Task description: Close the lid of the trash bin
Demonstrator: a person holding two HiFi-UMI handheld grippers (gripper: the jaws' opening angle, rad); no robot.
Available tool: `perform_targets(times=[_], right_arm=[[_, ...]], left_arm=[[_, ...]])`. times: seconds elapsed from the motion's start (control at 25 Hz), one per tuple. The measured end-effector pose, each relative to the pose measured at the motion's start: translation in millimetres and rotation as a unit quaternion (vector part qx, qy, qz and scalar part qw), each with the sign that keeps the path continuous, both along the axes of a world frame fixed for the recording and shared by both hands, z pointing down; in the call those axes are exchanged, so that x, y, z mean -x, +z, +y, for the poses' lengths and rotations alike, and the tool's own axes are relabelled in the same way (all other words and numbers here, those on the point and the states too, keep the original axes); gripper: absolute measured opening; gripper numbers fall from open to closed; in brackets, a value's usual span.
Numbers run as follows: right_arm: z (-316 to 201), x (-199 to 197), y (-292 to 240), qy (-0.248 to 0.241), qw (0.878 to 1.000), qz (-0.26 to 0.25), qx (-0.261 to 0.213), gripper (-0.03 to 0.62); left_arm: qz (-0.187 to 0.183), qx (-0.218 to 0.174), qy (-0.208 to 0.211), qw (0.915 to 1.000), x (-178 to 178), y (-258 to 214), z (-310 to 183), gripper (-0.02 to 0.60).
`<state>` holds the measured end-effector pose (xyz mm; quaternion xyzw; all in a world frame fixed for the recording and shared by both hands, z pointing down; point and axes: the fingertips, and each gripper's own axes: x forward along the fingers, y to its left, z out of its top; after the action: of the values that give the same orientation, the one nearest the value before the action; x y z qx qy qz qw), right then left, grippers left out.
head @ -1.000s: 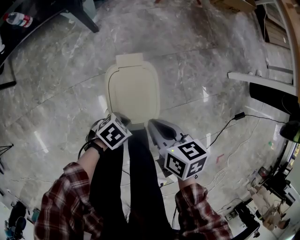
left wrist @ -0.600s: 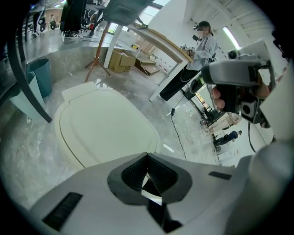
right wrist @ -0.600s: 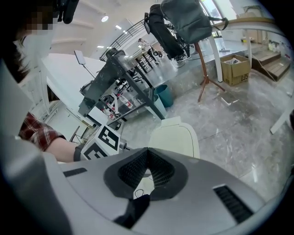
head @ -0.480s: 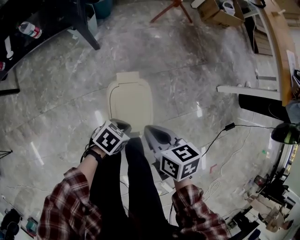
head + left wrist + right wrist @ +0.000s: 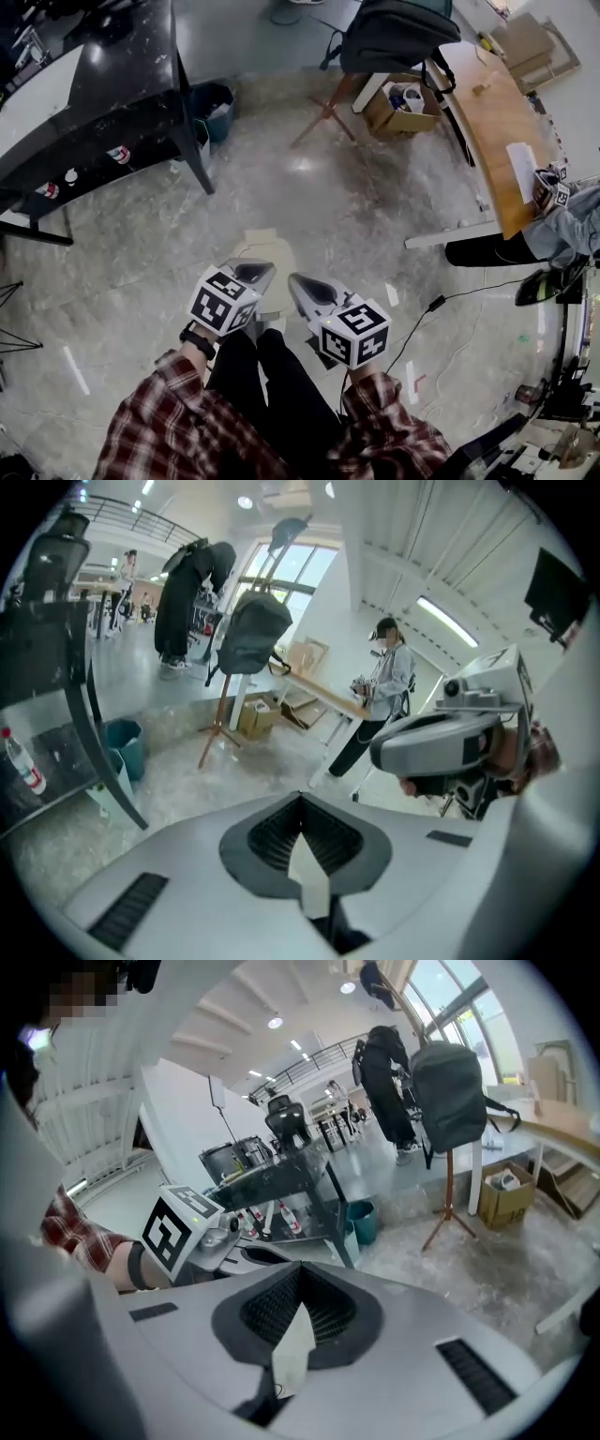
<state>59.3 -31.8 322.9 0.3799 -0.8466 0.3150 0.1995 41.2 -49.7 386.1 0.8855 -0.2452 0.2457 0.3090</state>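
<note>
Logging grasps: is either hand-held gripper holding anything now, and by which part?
Nothing is held: the left hand-held gripper and the right hand-held gripper both have jaws together, empty.

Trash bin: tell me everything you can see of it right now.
The trash bin shows only in the head view, from above: a cream, plastic-looking rounded rectangle standing on the grey marble floor just ahead of the person's legs. Its lid looks down flat, with a tab at the far edge. The left gripper, jaws together and empty, overlaps its near left part in the picture; contact cannot be told. Neither gripper view shows it.
</note>
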Motion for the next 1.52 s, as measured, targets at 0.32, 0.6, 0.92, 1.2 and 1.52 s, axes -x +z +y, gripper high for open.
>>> perform_targets(times=[0.32,0.6,0.92,1.2,1.52], right_arm=[[4,15,-158,-0.019,0.991,-0.042,-0.129,0.012],[28,42,-220,-0.021,0.977,-0.098,-0.189,0.012],[51,70,-250,-0.027,0.970,-0.087,-0.228,0.012],[53,80,-246,-0.007,0.970,-0.085,-0.229,0.012],[54,92,-239,0.013,0.970,-0.081,-0.228,0.012]], left_arm=[[0.076,-0.120,-0.042,0.9889,15,-176,11,0.011],[0.121,-0.195,-0.076,0.9703,47,-262,36,0.011],[0.151,-0.219,-0.089,0.9599,72,-297,53,0.011],[0.158,-0.214,-0.080,0.9608,83,-290,56,0.011],[0.164,-0.217,-0.067,0.9599,95,-290,56,0.011]])
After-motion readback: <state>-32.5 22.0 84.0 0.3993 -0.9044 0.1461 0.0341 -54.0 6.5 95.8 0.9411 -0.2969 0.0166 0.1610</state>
